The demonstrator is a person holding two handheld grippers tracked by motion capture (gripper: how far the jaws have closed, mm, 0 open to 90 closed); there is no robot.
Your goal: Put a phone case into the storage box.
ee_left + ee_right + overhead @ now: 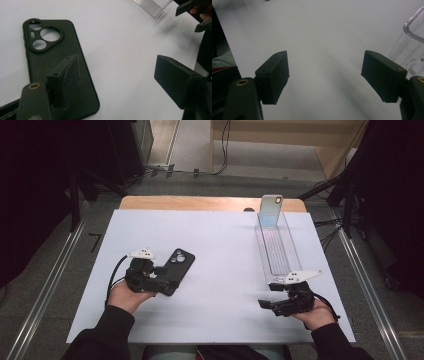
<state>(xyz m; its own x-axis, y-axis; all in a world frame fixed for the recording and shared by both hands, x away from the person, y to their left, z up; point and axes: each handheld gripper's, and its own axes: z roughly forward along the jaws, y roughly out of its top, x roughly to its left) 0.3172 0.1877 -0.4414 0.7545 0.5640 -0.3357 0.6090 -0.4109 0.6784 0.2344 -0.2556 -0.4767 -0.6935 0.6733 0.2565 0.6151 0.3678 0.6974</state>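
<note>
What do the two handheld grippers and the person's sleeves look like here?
Both the left gripper and the right gripper are black, with blocky rectangular jaws and brass-ringed screw holes. Each carries a pale three-cornered plate on top and trails a black cable. The sleeves are black.

Grey floor (45,270), dark surroundings

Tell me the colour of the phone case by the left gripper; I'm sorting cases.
Black, plain matte phone case; it shows best in the left gripper view.
</note>
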